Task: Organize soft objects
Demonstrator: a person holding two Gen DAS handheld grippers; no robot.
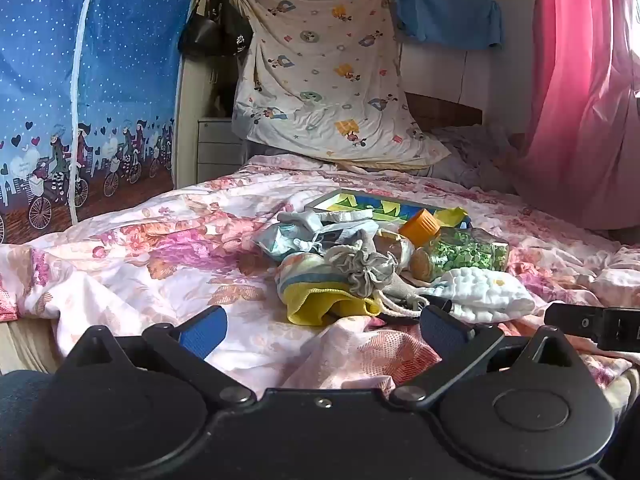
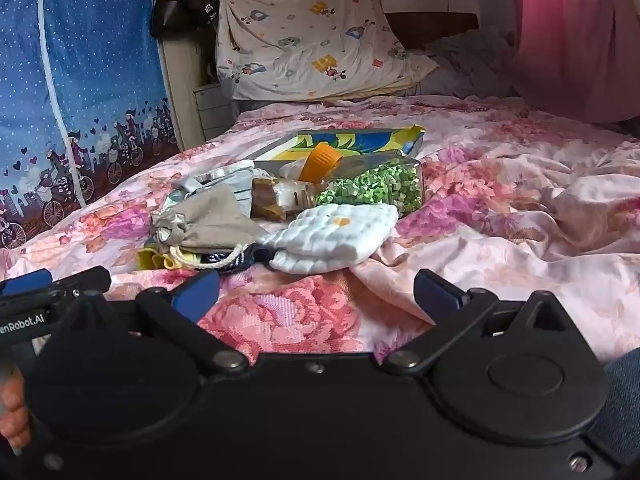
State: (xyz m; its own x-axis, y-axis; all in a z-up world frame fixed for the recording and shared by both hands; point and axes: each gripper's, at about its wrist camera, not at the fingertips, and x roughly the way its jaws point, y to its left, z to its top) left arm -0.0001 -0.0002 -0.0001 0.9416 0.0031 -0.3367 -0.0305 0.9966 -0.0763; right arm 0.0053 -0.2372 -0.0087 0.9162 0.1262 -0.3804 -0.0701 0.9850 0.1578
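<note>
A pile lies mid-bed on the floral bedspread [image 1: 160,248]. It holds a grey drawstring pouch [image 1: 368,264] [image 2: 204,220], a white quilted cloth [image 1: 480,288] [image 2: 332,236], a yellow cloth [image 1: 328,304] [image 2: 156,258] and a striped cloth [image 1: 304,268]. Behind them lie a clear jar of green bits [image 1: 460,252] [image 2: 372,188] with an orange lid [image 1: 420,222], and a colourful flat box [image 1: 372,206] [image 2: 352,142]. My left gripper [image 1: 324,328] is open, just short of the yellow cloth. My right gripper [image 2: 316,292] is open, just short of the white cloth. Neither holds anything.
A cartoon-print pillow [image 1: 332,92] leans at the head of the bed. A blue star-print fabric wall [image 1: 80,100] stands left, a pink curtain [image 1: 580,100] right. Black bags [image 1: 212,28] hang above white drawers [image 1: 216,148]. A hand [image 2: 12,412] grips the left tool.
</note>
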